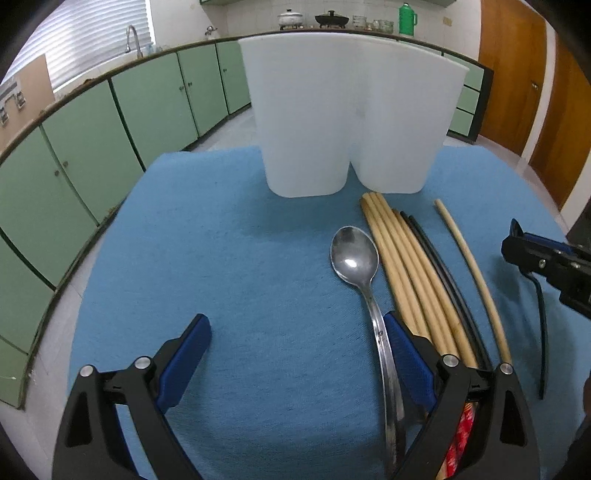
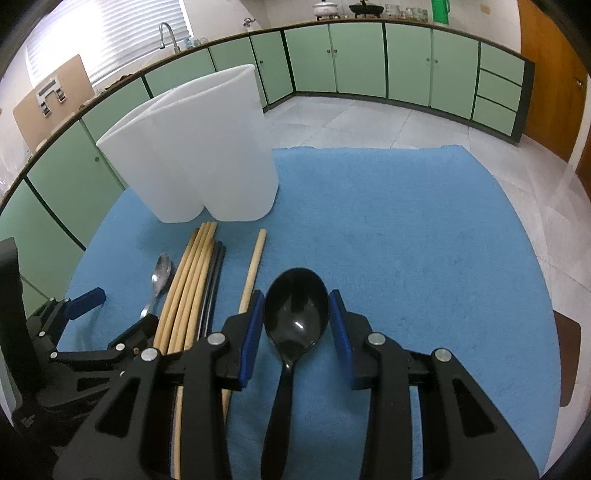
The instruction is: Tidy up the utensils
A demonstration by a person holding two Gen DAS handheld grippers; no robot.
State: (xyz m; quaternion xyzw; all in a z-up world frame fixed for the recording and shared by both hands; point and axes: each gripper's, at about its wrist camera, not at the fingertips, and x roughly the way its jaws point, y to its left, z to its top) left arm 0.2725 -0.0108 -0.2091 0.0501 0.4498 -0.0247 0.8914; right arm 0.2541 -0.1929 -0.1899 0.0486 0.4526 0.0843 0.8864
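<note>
A white two-compartment holder (image 1: 351, 114) stands at the back of the blue mat (image 1: 229, 266); it also shows in the right wrist view (image 2: 199, 151). A metal spoon (image 1: 356, 258) lies before it, its handle running just inside the right finger of my open left gripper (image 1: 297, 332). Several wooden chopsticks (image 1: 402, 266), black chopsticks (image 1: 439, 258) and one lone wooden chopstick (image 1: 469, 266) lie beside it. My right gripper (image 2: 297, 314) is open around a black spoon (image 2: 295, 314) lying on the mat (image 2: 406, 240), its bowl between the fingers.
Green cabinets (image 2: 354, 59) curve around the room, with a sink tap (image 1: 132, 38), pots and a green flask (image 1: 406, 18) on the counter. A wooden door (image 1: 517, 81) stands at the right. The mat's right half is bare (image 2: 424, 258).
</note>
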